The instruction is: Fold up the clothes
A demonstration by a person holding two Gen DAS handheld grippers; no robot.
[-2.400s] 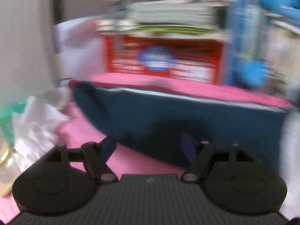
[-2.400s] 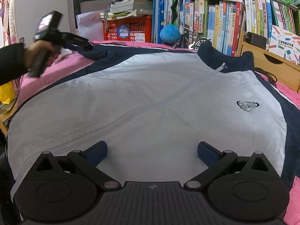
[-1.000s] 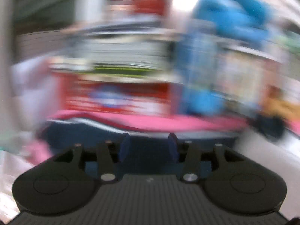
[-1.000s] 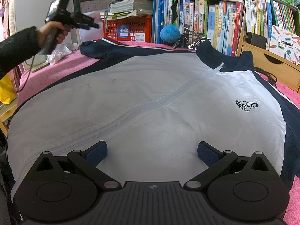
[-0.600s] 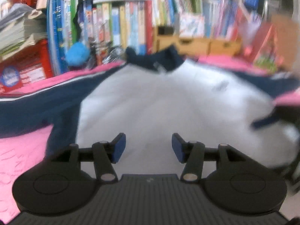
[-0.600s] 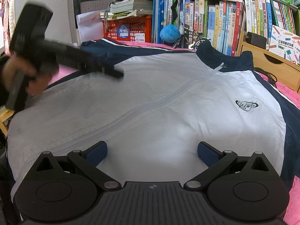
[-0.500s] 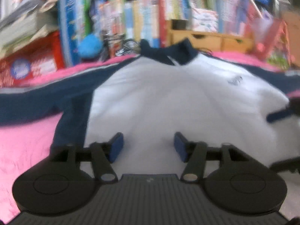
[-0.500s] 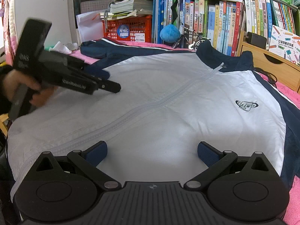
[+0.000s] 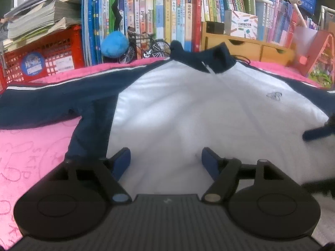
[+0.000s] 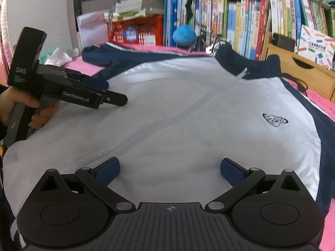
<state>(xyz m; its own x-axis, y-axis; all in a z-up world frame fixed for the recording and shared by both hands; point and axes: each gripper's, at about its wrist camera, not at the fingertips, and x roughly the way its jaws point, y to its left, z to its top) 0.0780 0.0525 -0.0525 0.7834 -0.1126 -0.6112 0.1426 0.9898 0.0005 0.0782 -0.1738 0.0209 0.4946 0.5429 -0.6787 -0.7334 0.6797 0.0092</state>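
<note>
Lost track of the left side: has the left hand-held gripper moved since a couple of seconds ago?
Yes. The left hand-held gripper has swung away from the red crate, toward the camera, over the jacket.

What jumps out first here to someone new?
The white and navy jacket spread flat on the pink bedspread, filling both views, zipped, with a small crest on the chest. Both claws, left and right, hang open over its lower part, before a crammed bookshelf.

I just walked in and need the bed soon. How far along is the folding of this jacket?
Barely started. Done: the jacket lies spread flat and zipped on the pink bedcover, its dark sleeve stretched sideways. In hand: nothing; the left tool and right tool are open above the white front. Left: every fold.
</note>
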